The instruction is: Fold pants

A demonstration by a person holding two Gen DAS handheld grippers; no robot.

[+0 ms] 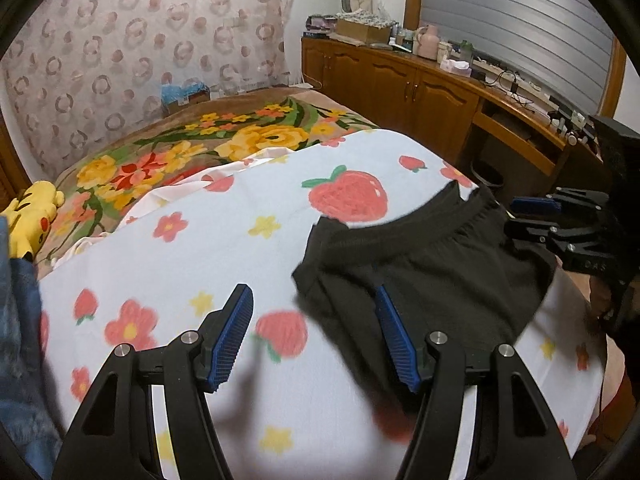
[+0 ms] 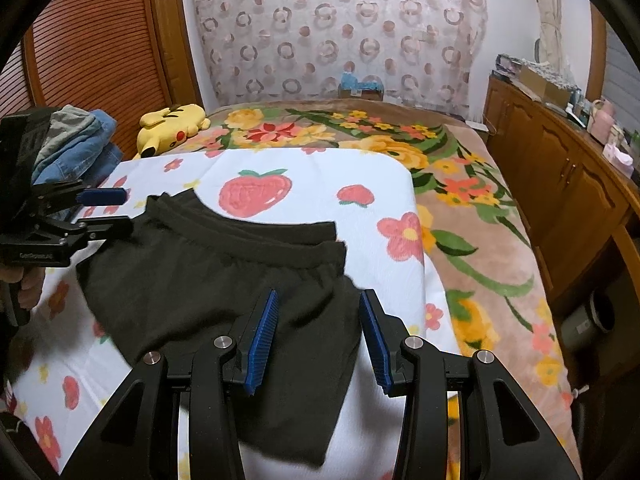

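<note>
Black pants (image 1: 420,264) lie on the white strawberry-print sheet (image 1: 224,240), doubled over with the elastic waistband on the far side. My left gripper (image 1: 314,296) hovers open over the pants' left edge, nothing between its blue pads. In the right wrist view the pants (image 2: 208,280) spread under my right gripper (image 2: 320,296), whose pads stand apart above the cloth without pinching it. The left gripper (image 2: 128,211) shows at the waistband's left corner, the right gripper (image 1: 514,216) at its right corner, both with jaws apart.
A floral blanket (image 2: 460,184) covers the bed beyond and right of the sheet. A yellow plush toy (image 2: 172,126) and a stack of jeans (image 2: 80,140) sit at the far left. Wooden cabinets (image 2: 560,184) line the right wall; a bin (image 2: 588,320) stands on the floor.
</note>
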